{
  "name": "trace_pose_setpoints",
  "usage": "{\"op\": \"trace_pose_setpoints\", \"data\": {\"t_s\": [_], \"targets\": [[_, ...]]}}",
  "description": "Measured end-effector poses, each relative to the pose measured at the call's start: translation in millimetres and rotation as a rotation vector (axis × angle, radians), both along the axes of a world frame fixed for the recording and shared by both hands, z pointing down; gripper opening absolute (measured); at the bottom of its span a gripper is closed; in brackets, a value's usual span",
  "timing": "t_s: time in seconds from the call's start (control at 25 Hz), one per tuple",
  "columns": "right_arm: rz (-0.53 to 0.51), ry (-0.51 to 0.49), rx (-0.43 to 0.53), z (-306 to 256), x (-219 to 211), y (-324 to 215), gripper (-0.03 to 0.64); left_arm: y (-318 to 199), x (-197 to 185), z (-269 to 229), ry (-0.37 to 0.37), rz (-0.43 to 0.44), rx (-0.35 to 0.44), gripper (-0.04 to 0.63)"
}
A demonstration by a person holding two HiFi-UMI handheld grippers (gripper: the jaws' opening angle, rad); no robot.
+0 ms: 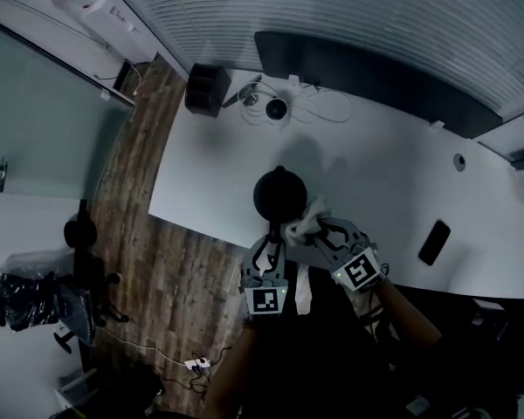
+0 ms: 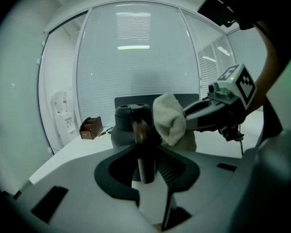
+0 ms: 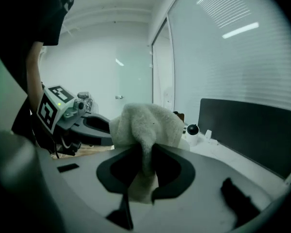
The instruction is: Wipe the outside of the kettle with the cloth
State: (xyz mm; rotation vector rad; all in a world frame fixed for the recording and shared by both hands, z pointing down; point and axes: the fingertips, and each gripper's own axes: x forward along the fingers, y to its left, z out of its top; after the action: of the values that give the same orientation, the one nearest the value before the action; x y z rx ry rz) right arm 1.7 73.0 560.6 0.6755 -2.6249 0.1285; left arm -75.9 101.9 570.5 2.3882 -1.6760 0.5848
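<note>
Now, the kettle point(image 1: 278, 192) stands dark and round on the white table point(image 1: 375, 182), near its front edge, just ahead of the person. The left tool point(image 1: 272, 236) is closed narrow on the kettle's brown handle point(image 2: 142, 147); in the left gripper view the handle runs upright between the jaws.

The right tool point(image 1: 320, 230) is clamped on a bunched pale cloth point(image 1: 303, 224). The right gripper view shows a fold pinched between its jaws and the rest bulging above them. The cloth sits against the kettle's upper right side, apparently touching it.

Along the table's far edge stands a wide dark screen point(image 1: 367, 72). A small round white camera point(image 1: 276, 108) and a dark box point(image 1: 207, 88) lie near the far left corner. A flat black phone point(image 1: 433, 242) lies well to the right. Wooden floor point(image 1: 140, 199) shows left of the table.
</note>
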Motion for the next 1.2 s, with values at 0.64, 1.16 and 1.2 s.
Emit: {"op": "trace_pose_setpoints", "data": {"t_s": [0.64,1.16,1.2], "targets": [[-0.086,0.155,-0.117,94.3,-9.4,1.3,0.067,-0.6,-0.5,0.2,0.019,0.066,-0.007,0.118],[-0.134,0.033,-0.013,23.6,-11.2,-20.5,0.069,0.1,-8.2,0.8,-0.024,0.108,-0.049,0.118],[-0.127,0.044,-0.032,31.8,-9.6,-19.7,0.069,-0.3,-8.9,0.2,-0.026,0.108,-0.05,0.118]]}}
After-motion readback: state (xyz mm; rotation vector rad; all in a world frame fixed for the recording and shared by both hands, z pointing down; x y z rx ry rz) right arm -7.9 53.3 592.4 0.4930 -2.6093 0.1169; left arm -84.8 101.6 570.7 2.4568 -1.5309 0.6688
